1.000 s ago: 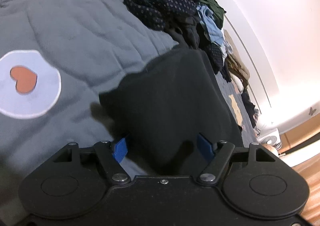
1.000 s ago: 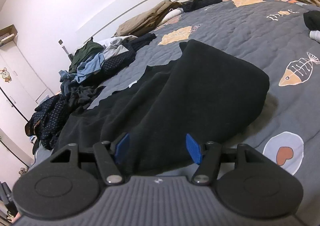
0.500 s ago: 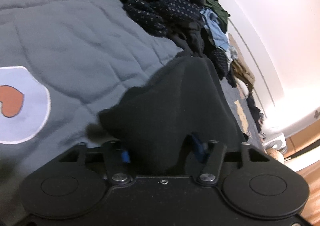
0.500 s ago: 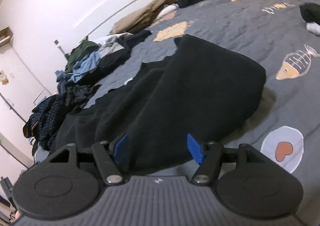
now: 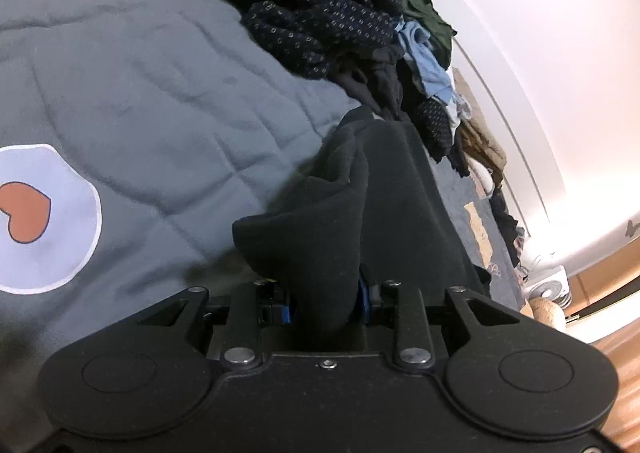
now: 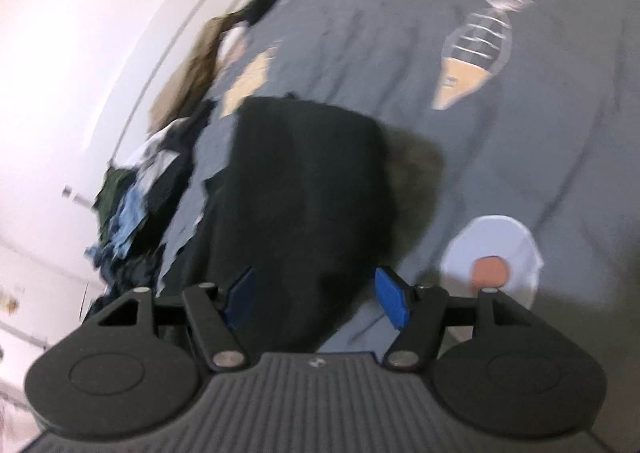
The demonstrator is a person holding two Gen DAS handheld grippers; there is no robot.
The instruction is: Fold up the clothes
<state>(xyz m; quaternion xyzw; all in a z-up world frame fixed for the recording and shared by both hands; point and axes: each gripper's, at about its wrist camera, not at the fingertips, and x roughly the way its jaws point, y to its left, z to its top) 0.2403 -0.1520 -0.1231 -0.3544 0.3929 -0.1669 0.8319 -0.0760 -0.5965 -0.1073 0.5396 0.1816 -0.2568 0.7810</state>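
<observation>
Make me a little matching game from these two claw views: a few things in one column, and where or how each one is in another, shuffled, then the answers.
Things:
1. left claw
2. right claw
3. soft black fleece garment
4. navy dotted fabric heap

States:
A. lies spread on the grey quilted bedspread, one corner bunched up
B. blue pads stand apart, nothing pinched
C. piled at the far side of the bed, near the white wall
D. has just been closing, pads pinching dark cloth

Pairs: 1-D, 2-B, 3-A, 4-C
</observation>
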